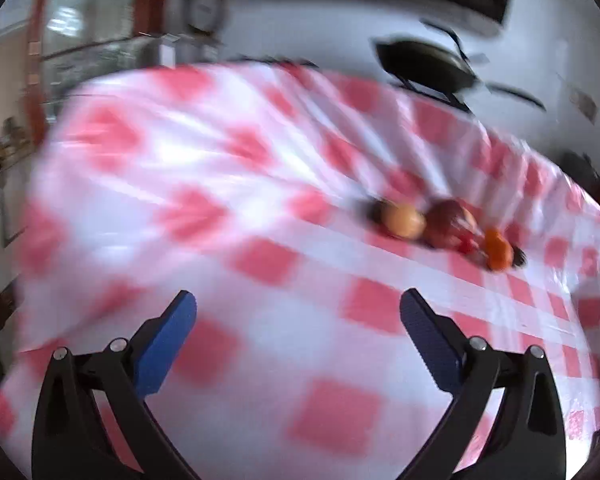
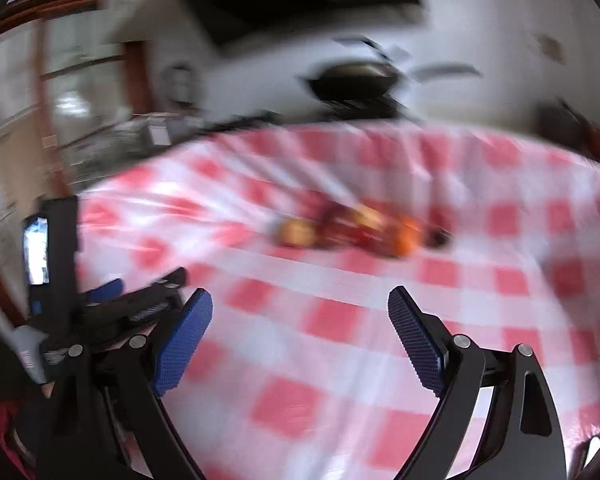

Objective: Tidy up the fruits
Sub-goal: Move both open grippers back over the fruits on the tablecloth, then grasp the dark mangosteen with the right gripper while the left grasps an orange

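Observation:
Several fruits lie in a row on the red-and-white checked tablecloth [image 1: 260, 208]: a pale orange-yellow fruit [image 1: 402, 219], a dark red apple [image 1: 450, 222] and a small orange fruit [image 1: 499, 249]. My left gripper [image 1: 298, 308] stands open above the cloth, well short of them, nothing between its blue pads. In the right wrist view the same blurred row shows, yellow fruit [image 2: 296, 233], red apple [image 2: 342, 222], orange fruit [image 2: 405, 238]. My right gripper [image 2: 300, 304] is open and empty. The left gripper [image 2: 112, 300] appears at that view's left edge.
A dark pan-like object [image 1: 424, 66] sits beyond the table's far edge, also seen as the dark pan [image 2: 356, 78]. A window and wooden frame [image 1: 88, 28] are at the left. Both views are motion-blurred. The checked cloth [image 2: 340, 320] spreads between grippers and fruit.

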The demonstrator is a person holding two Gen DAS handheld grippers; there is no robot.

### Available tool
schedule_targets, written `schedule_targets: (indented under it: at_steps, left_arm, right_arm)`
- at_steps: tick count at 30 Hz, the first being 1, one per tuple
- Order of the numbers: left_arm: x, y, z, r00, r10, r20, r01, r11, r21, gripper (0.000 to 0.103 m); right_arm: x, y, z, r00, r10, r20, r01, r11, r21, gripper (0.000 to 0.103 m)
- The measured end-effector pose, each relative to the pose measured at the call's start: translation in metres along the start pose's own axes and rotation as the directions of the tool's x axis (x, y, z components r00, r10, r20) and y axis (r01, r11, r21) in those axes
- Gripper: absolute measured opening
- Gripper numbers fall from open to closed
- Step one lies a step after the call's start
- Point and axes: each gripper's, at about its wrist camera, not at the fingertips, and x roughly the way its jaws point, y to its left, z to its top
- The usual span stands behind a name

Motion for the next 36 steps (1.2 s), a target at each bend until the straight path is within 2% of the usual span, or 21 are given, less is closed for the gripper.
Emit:
schedule_targets:
  at_steps: [3, 6, 8, 11, 12, 13, 16, 18, 20, 24, 29, 36]
  left_arm:
    - [0.035, -0.046, 0.008, 0.999, -0.051, -0.015, 0.051, 0.999, 0.004, 0.102]
    - [0.050, -0.058, 0.014, 0.996, -0.088, -0.025, 0.088, 0.996, -0.029, 0.102]
    - [0.071, -0.067, 0.018, 0.992, -0.124, -0.035, 0.120, 0.988, -0.101, 0.102]
    - [0.089, -0.060, 0.012, 0.980, -0.189, -0.062, 0.170, 0.958, -0.230, 0.101]
    - [0.088, -0.054, 0.013, 0.974, -0.223, -0.036, 0.207, 0.945, -0.253, 0.101]
    - [0.084, -0.047, 0.011, 0.970, -0.243, -0.011, 0.232, 0.936, -0.267, 0.101]
    - [0.091, -0.036, 0.009, 0.961, -0.276, -0.037, 0.249, 0.913, -0.322, 0.101]
    - [0.092, -0.037, 0.009, 0.961, -0.274, -0.042, 0.247, 0.914, -0.322, 0.101]
    - [0.090, -0.041, 0.009, 0.960, -0.276, -0.041, 0.252, 0.921, -0.296, 0.101]
    - [0.088, -0.046, 0.012, 0.962, -0.270, -0.048, 0.249, 0.932, -0.264, 0.101]
    - [0.090, -0.046, 0.012, 0.961, -0.270, -0.056, 0.246, 0.930, -0.272, 0.101]
    - [0.090, -0.047, 0.012, 0.961, -0.270, -0.058, 0.245, 0.932, -0.266, 0.101]
  right_arm:
    - [0.030, -0.050, -0.007, 0.994, -0.083, -0.071, 0.089, 0.993, 0.080, 0.087]
    - [0.051, -0.104, -0.016, 0.986, -0.121, -0.118, 0.144, 0.965, 0.220, 0.087]
    - [0.062, -0.139, -0.018, 0.978, -0.149, -0.147, 0.187, 0.939, 0.289, 0.087]
    - [0.074, -0.174, -0.025, 0.969, -0.175, -0.172, 0.226, 0.911, 0.346, 0.087]
    - [0.078, -0.182, -0.025, 0.967, -0.185, -0.175, 0.236, 0.909, 0.344, 0.087]
    - [0.080, -0.185, -0.023, 0.966, -0.191, -0.176, 0.242, 0.910, 0.338, 0.087]
    - [0.105, -0.190, -0.017, 0.957, -0.207, -0.203, 0.262, 0.916, 0.303, 0.080]
    - [0.126, -0.183, -0.007, 0.953, -0.207, -0.223, 0.262, 0.931, 0.254, 0.076]
    - [0.144, -0.173, 0.006, 0.959, -0.194, -0.208, 0.236, 0.952, 0.197, 0.075]
    - [0.180, -0.168, 0.025, 0.950, -0.185, -0.250, 0.223, 0.966, 0.131, 0.058]
    - [0.211, -0.173, 0.036, 0.942, -0.156, -0.298, 0.199, 0.973, 0.118, 0.058]
    - [0.246, -0.162, 0.051, 0.929, -0.188, -0.318, 0.218, 0.974, 0.062, 0.053]
